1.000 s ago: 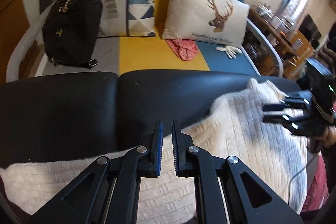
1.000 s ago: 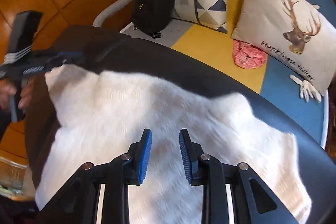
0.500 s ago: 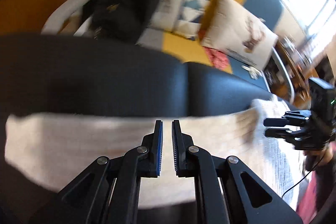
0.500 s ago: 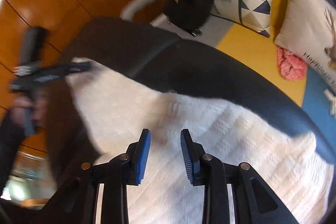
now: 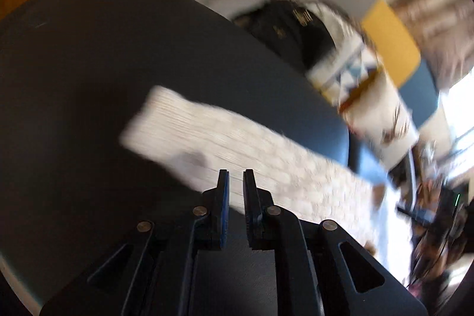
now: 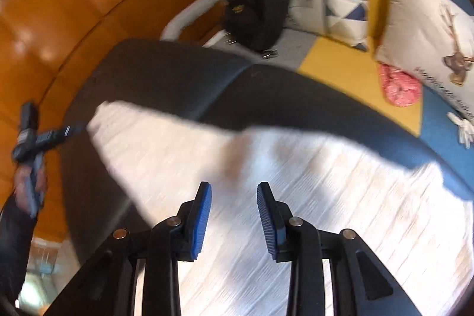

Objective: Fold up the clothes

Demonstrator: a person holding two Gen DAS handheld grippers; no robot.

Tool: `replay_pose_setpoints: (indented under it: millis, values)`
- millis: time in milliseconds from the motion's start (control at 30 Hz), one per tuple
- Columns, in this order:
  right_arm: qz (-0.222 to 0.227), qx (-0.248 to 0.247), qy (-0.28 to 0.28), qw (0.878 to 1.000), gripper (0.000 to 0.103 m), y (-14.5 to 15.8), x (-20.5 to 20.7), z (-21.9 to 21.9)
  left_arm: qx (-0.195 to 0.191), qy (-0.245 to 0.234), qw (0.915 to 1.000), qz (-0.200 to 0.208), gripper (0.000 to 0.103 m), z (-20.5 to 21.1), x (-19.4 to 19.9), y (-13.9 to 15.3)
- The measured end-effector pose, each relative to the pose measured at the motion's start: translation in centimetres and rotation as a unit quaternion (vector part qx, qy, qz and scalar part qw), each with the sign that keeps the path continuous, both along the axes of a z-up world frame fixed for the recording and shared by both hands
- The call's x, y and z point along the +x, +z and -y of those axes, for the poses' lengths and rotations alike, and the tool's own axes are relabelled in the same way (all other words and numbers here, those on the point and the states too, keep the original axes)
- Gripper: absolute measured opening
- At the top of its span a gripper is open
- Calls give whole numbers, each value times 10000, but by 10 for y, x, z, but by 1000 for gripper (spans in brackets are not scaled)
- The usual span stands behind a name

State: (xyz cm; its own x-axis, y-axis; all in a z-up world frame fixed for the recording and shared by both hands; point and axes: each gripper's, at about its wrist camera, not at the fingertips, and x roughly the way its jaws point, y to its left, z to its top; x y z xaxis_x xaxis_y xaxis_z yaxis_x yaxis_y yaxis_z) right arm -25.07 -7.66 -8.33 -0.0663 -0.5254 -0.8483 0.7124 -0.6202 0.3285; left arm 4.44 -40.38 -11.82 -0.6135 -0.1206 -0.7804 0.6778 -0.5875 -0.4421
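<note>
Your cream knit garment (image 6: 266, 197) lies spread on the black padded surface (image 5: 74, 94). Your left tool (image 5: 236, 182) is opening, nothing between its jaws. Your right tool (image 6: 234, 197) is opening above the knit, empty

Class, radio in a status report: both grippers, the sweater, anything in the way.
Left gripper opening, nothing between its pads. Right gripper opening, empty, above white knit sweater. Sweater spread on black cushion, sleeve stretched out. Nothing in the way.
</note>
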Motion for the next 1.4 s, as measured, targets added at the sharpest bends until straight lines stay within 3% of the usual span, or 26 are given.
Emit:
replay_pose_setpoints:
  millis: [133, 233, 400, 533, 667, 833, 900, 933, 967, 1067, 1167, 1233, 1333, 1400]
  values:
    - [158, -128, 48, 9998, 33, -8, 29, -6, 642, 235, 9977, 18, 26, 49, 28, -15]
    - [275, -140, -92, 9995, 33, -20, 40, -4, 894, 320, 9954, 114, 26, 65, 33, -33]
    - [417, -108, -235, 9988, 33, -29, 52, 2, 1601, 506, 9857, -146, 35, 83, 26, -63]
    - [360, -186, -263, 9988, 33, -22, 54, 7, 1682, 607, 9835, -275, 39, 88, 20, -68]
    - [246, -143, -294, 9992, 33, -18, 52, 15, 1884, 691, 9783, -511, 67, 90, 9, -64]
    - [280, -30, -822, 9962, 33, -31, 37, 14, 1685, 798, 9821, -247, 70, 86, -2, -59]
    - [324, -48, -1037, 9941, 33, -33, 33, 9, 1769, 804, 9808, -184, 70, 82, -4, -58]
    - [349, -70, -1119, 9931, 33, -34, 32, 6, 1857, 792, 9792, -182, 66, 81, -5, -59]
    - [363, -93, -1175, 9924, 33, -33, 32, 3, 1900, 734, 9790, -101, 47, 78, -7, -61]
    - [369, -128, -1288, 9909, 33, -31, 33, -4, 1726, 639, 9824, 311, 6, 70, -17, -66]
    - [264, -28, -1271, 9915, 33, -27, 35, -4, 1145, 756, 9905, 43, 4, 59, -15, -50]
    - [122, -93, -1278, 9917, 33, -18, 34, -6, 763, 912, 9918, -471, 4, 45, 1, -26]
    - [-47, -249, -1356, 9904, 33, -6, 28, -9, -11, 966, 9912, -903, 4, 12, 29, 10]
    - [93, -213, -1512, 9882, 33, -17, 16, -9, -239, 982, 9919, -774, 4, -1, 41, 8]
